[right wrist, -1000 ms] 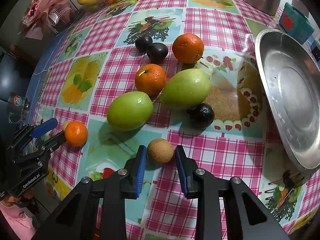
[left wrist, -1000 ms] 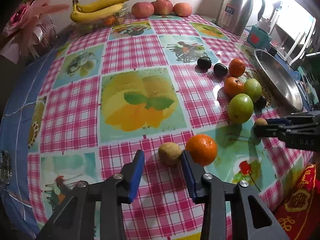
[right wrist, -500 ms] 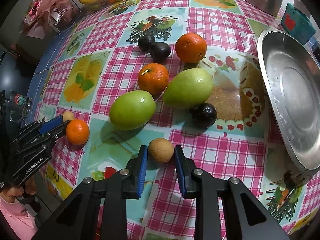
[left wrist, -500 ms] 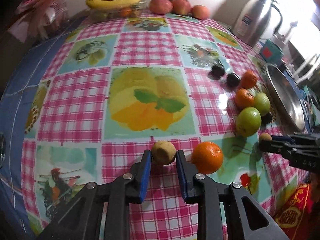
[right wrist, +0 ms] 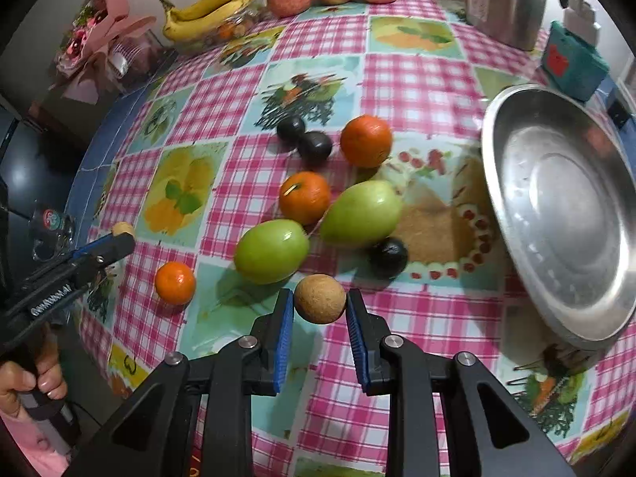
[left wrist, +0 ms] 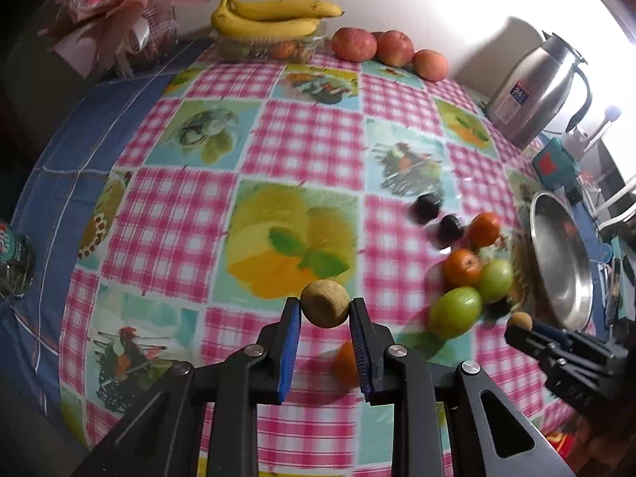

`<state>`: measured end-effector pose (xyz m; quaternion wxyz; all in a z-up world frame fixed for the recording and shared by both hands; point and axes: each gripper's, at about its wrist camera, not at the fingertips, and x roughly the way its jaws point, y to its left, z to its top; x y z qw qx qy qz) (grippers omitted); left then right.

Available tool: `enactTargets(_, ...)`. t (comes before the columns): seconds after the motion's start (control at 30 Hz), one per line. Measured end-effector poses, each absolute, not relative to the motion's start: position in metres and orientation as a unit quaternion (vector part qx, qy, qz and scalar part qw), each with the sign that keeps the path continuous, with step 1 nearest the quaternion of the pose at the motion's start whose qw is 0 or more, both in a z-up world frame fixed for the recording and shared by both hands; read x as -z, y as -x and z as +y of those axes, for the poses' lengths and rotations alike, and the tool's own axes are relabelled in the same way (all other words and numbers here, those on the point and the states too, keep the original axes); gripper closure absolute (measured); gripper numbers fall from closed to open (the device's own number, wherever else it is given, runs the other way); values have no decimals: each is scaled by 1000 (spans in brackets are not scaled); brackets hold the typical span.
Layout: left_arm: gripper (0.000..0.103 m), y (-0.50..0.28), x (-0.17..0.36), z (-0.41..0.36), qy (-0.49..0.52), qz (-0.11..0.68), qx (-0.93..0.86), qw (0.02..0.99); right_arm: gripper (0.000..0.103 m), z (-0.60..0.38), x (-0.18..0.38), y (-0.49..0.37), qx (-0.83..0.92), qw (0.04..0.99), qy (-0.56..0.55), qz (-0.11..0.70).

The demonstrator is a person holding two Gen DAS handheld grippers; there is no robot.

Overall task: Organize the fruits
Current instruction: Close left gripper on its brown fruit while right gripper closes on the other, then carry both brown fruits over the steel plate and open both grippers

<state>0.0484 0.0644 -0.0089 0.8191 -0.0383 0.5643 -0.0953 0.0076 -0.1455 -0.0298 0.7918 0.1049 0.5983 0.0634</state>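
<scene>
Tools both clamped: left tool (left wrist: 325, 310) on one brown fruit (left wrist: 325, 304), right tool (right wrist: 320, 304) on another brown fruit (right wrist: 320, 298). Left jaws have just been closing, with the fruit between them. Each fruit appears clear of the desk (right wrist: 397, 63). Steel pan (right wrist: 564, 214) sits at the desk's right edge, nearest the right tool; likely the drop point. Judgement: keep both grips firm but not crushing, since small round fruit can roll out of flat pads. Carry above the green fruits (right wrist: 359, 214) and oranges (right wrist: 305, 197) so nothing gets knocked. Lower into the pan before releasing, right first, so the tools do not cross.
</scene>
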Motion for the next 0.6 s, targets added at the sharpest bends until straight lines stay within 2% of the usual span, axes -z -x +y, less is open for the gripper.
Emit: enactTargets(0.6,76,-51,-29,-111,-35,553,185,812,75,-255,10,3,114,799,-163,567)
